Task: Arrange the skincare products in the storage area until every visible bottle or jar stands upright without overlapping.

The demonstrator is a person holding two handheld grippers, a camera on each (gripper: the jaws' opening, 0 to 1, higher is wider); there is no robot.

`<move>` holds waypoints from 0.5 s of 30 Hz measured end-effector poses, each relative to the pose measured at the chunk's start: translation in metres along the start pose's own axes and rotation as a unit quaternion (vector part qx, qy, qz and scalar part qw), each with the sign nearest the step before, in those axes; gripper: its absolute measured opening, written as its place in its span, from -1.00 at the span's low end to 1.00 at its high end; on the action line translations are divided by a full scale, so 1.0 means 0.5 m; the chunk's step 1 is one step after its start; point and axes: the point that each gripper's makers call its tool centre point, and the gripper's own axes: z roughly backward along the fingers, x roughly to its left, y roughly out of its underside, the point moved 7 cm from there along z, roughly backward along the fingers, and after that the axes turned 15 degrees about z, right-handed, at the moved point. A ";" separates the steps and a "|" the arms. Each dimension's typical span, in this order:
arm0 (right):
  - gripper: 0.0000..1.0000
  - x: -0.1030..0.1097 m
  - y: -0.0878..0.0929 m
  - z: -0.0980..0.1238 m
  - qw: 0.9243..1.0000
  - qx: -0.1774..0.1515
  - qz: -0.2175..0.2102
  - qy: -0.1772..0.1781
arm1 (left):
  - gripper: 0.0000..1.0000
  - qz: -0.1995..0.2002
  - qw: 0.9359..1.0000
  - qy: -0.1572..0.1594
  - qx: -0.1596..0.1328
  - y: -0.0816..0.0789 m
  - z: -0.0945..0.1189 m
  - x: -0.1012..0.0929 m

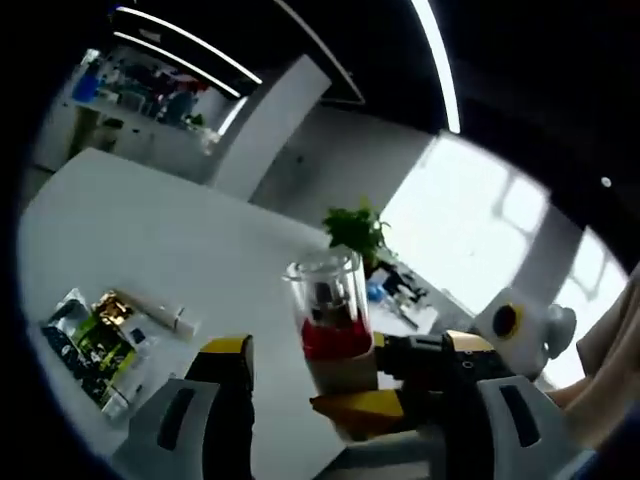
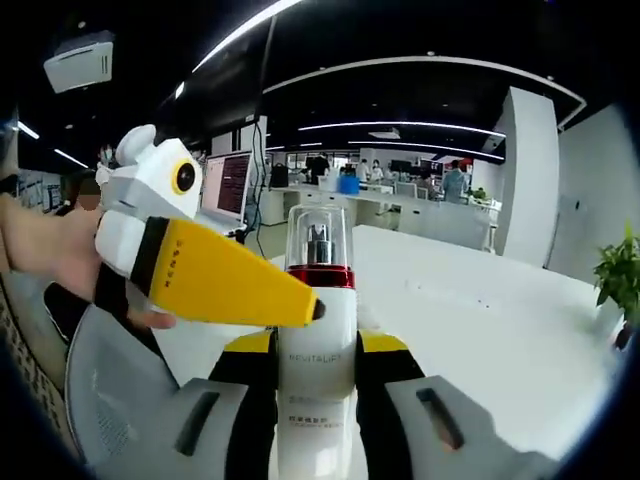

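A white bottle (image 2: 318, 360) with a clear cap and a red band stands upright between my right gripper's (image 2: 318, 345) jaws, which are shut on its lower body. In the left gripper view the same bottle (image 1: 330, 320) sits between the wide-apart jaws of my left gripper (image 1: 348, 345). It is close to the right jaw and clear of the left one. A yellow finger (image 1: 360, 405) of the right gripper shows at the bottle's base. In the right gripper view one yellow finger (image 2: 230, 275) of the left gripper reaches the red band, and its other finger is hidden.
A white table (image 1: 170, 240) lies below, with a pile of sachets (image 1: 95, 345) and a white tube (image 1: 172, 318) near its edge. A potted plant (image 1: 355, 230) stands at the far side. A hand (image 2: 40, 245) holds the left gripper. Desks and people fill the background.
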 end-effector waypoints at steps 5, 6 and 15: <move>-0.43 0.001 0.000 0.006 1.000 -0.001 -0.006 0.005 | 0.29 0.017 1.000 0.015 -0.011 0.000 -0.018 -0.010; -0.43 0.000 0.000 0.006 1.000 -0.002 -0.007 0.005 | 0.27 0.019 1.000 0.017 -0.011 0.000 -0.022 -0.012; -0.43 -0.009 -0.009 0.010 1.000 -0.014 -0.013 0.023 | -0.09 0.016 1.000 0.010 -0.016 -0.008 -0.033 -0.012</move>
